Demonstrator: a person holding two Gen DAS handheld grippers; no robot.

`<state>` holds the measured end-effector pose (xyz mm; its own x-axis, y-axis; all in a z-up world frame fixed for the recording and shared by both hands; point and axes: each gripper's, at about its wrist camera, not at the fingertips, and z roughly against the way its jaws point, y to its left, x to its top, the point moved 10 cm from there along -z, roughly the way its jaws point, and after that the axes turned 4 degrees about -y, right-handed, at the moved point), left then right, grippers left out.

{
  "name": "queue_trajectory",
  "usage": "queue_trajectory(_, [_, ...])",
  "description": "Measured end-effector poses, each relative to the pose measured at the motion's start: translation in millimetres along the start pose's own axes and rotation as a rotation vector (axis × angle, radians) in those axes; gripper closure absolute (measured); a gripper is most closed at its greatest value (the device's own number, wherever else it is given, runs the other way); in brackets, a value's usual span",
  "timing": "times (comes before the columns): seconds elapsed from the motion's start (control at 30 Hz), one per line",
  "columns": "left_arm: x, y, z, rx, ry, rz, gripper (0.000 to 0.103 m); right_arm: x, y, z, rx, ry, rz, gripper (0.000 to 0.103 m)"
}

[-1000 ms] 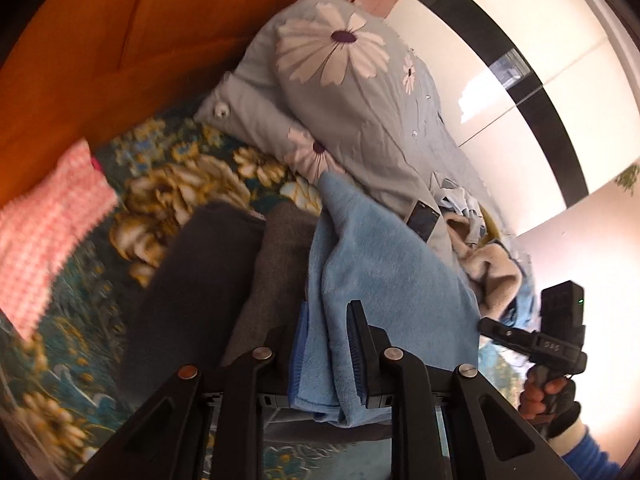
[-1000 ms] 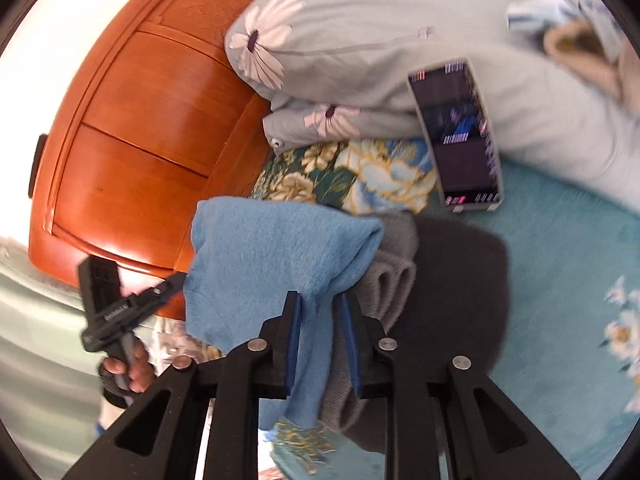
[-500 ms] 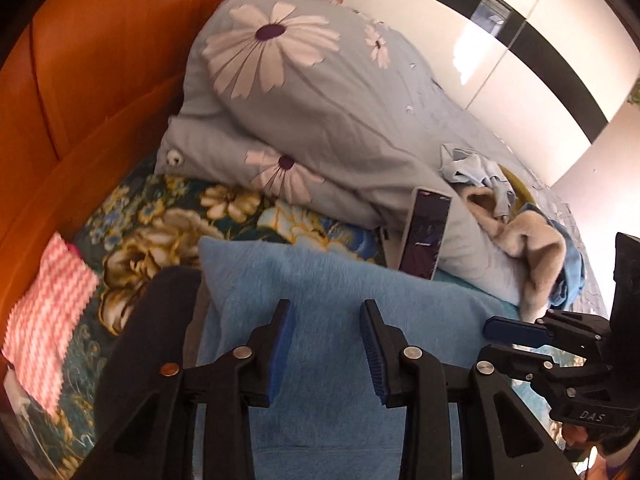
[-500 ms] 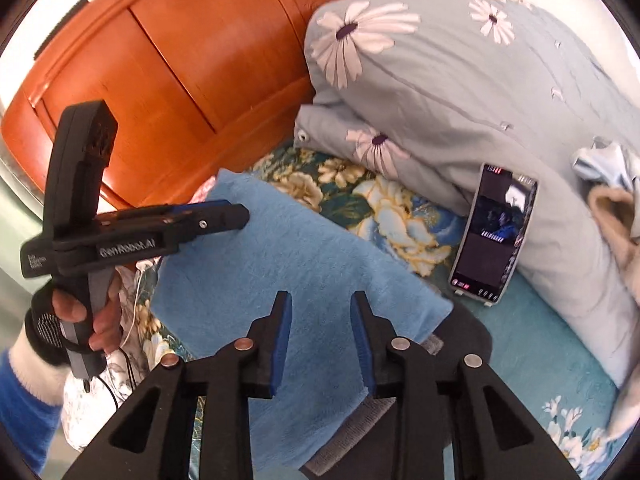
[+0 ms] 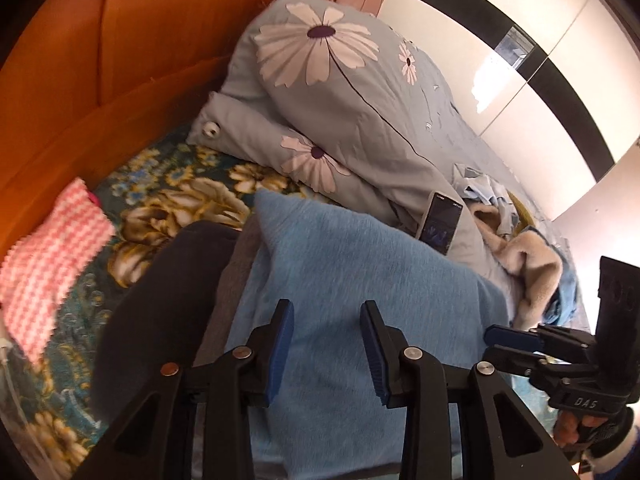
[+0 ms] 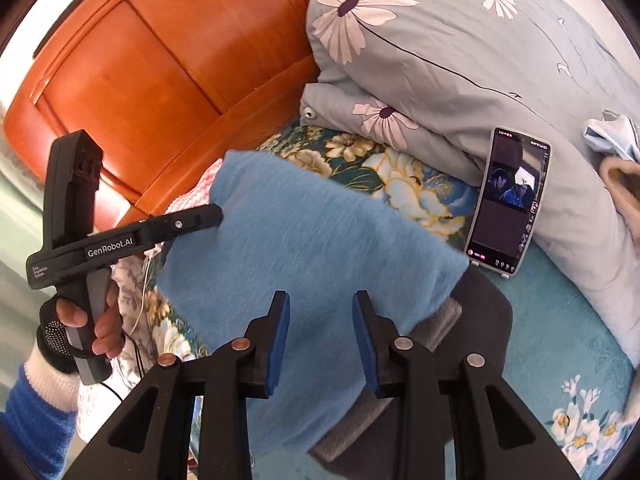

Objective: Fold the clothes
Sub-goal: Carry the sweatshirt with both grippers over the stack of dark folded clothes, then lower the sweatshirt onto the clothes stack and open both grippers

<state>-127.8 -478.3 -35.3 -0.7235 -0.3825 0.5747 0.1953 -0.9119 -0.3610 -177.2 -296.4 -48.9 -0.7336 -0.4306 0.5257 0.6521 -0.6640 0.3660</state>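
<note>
Left wrist view: left gripper (image 5: 327,350), jaws spread wide and empty, hovers over a folded fuzzy light-blue garment (image 5: 360,276) lying directly ahead, atop folded grey (image 5: 232,276) and black clothes (image 5: 160,300). Right gripper (image 6: 320,336), jaws likewise wide and holding nothing, faces the same garment (image 6: 304,248). Beyond its right fingertip, a dark-screened smartphone (image 6: 508,204) leans against a grey daisy-print quilt (image 6: 460,52).

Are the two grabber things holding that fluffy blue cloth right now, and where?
No, nothing is held. The left gripper and right gripper both stand open over the folded blue cloth, which lies on the dark clothes pile.
</note>
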Motion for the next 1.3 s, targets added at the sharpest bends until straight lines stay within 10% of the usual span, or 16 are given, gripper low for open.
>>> queue_trajectory(0.87, [-63.9, 0.0, 17.6, 0.073, 0.005, 0.035, 0.055, -61.5, 6.7, 17.9, -0.024, -0.031, -0.058, 0.068])
queue_trajectory(1.2, [-99.6, -13.3, 24.1, 0.08, -0.026, 0.106, 0.035, -100.7, 20.8, 21.6, -0.05, -0.019, -0.065, 0.067])
queue_trajectory(1.3, [-111.2, -16.0, 24.2, 0.095, -0.023, 0.1, 0.023, -113.5, 21.6, 21.4, -0.067, -0.026, -0.084, 0.054])
